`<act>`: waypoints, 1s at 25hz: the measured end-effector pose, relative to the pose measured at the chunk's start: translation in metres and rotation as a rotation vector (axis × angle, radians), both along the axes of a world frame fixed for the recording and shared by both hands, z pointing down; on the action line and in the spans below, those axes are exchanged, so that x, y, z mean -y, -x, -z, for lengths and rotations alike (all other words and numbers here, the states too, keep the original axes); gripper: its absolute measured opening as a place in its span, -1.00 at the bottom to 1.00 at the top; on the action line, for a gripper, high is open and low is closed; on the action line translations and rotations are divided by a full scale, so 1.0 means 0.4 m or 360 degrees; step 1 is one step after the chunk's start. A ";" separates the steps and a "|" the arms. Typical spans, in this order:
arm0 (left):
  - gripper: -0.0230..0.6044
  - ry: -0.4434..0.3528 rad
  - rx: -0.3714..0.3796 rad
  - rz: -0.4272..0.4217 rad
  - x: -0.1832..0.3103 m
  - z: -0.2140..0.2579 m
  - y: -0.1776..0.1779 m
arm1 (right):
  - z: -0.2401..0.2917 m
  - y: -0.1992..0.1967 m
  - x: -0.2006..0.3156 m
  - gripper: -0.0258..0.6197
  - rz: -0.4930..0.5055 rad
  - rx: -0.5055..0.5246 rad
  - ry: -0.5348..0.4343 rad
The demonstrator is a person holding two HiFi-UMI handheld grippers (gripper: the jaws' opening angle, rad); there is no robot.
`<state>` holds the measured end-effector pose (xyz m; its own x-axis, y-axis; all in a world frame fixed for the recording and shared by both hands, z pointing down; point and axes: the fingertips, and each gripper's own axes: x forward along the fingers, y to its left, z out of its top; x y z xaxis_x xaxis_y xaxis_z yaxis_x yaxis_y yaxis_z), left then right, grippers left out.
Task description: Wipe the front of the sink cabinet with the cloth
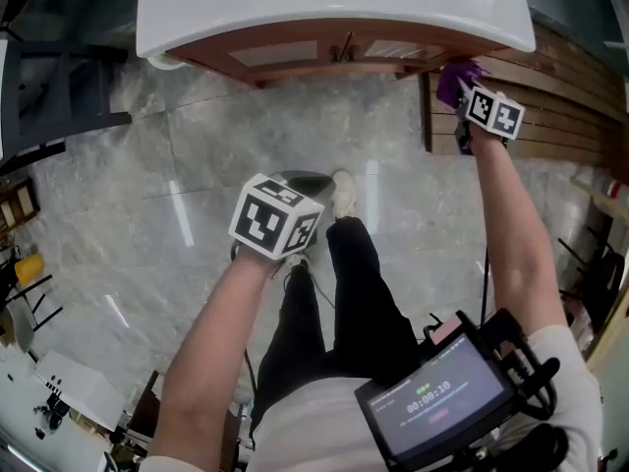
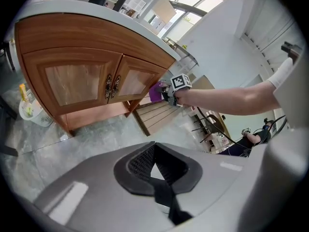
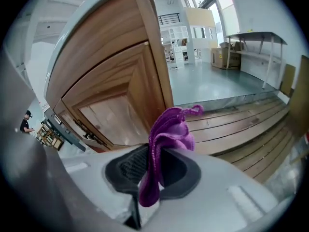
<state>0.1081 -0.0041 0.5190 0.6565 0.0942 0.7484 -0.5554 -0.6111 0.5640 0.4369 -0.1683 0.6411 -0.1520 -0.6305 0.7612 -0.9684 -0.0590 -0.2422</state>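
The wooden sink cabinet [image 1: 324, 55] stands under a white basin top [image 1: 324, 3], with two panelled doors [image 2: 84, 83] and dark handles [image 2: 112, 85]. My right gripper [image 1: 460, 91] is shut on a purple cloth [image 3: 166, 139], held by the cabinet's right front corner [image 3: 152, 47]; the cloth [image 1: 454, 77] bunches upward out of the jaws. In the left gripper view the cloth [image 2: 155, 92] shows just off the right door. My left gripper [image 1: 275, 239] hangs low over the floor, well back from the cabinet, jaws shut with nothing between them [image 2: 157, 170].
Grey marble floor [image 1: 177, 185] lies before the cabinet. A slatted wooden platform [image 1: 550, 116] sits to the cabinet's right. A white bucket with bottles [image 2: 30, 111] stands left of the cabinet. The person's legs and shoe [image 1: 342, 195] are below. Shelving and clutter line the left edge [image 1: 20, 264].
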 end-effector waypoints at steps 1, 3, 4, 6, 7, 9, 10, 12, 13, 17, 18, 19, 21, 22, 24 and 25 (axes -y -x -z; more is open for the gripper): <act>-0.90 -0.0001 0.0000 0.0012 0.008 0.000 0.002 | -0.002 0.012 0.012 -0.75 0.0009 0.0001 0.0002; -0.90 -0.0001 -0.0003 0.0037 0.020 -0.001 0.005 | -0.002 0.040 0.030 -0.75 0.0032 0.0017 0.0000; -0.90 -0.0001 -0.0007 0.0047 0.024 0.000 0.006 | -0.001 0.056 0.037 -0.75 0.0045 0.0032 -0.0006; -0.90 0.0000 -0.0015 0.0061 0.026 0.001 0.007 | 0.001 0.090 0.046 -0.75 0.0081 0.0058 -0.0015; -0.90 0.0000 -0.0020 0.0066 0.027 0.001 0.009 | 0.002 0.109 0.050 -0.75 0.0103 0.0070 -0.0016; -0.90 0.0000 -0.0026 0.0077 0.027 0.003 0.013 | 0.004 0.149 0.059 -0.75 0.0146 0.0096 -0.0018; -0.90 -0.0001 -0.0027 0.0083 0.028 0.004 0.016 | 0.007 0.171 0.063 -0.75 0.0169 0.0112 -0.0021; -0.90 -0.0001 -0.0030 0.0098 0.028 0.005 0.024 | 0.012 0.218 0.073 -0.75 0.0216 0.0143 -0.0025; -0.90 -0.0002 -0.0032 0.0105 0.028 0.007 0.029 | 0.014 0.241 0.077 -0.75 0.0237 0.0157 -0.0026; -0.90 -0.0003 -0.0033 0.0127 0.021 0.011 0.060 | 0.028 0.340 0.090 -0.75 0.0309 0.0206 -0.0035; -0.90 -0.0001 -0.0032 0.0132 0.018 0.011 0.069 | 0.030 0.363 0.092 -0.75 0.0322 0.0220 -0.0036; -0.90 0.0001 -0.0031 0.0138 0.015 0.010 0.078 | 0.032 0.387 0.093 -0.75 0.0334 0.0235 -0.0036; -0.90 0.0000 -0.0030 0.0153 0.013 0.010 0.095 | 0.035 0.429 0.098 -0.75 0.0347 0.0271 -0.0036; -0.90 -0.0003 -0.0030 0.0159 0.013 0.010 0.103 | 0.037 0.448 0.102 -0.75 0.0347 0.0295 -0.0038; -0.90 -0.0008 -0.0034 0.0168 0.008 0.013 0.118 | 0.047 0.484 0.110 -0.75 0.0329 0.0360 -0.0046; -0.90 -0.0008 -0.0036 0.0172 0.004 0.014 0.125 | 0.054 0.501 0.112 -0.75 0.0316 0.0395 -0.0049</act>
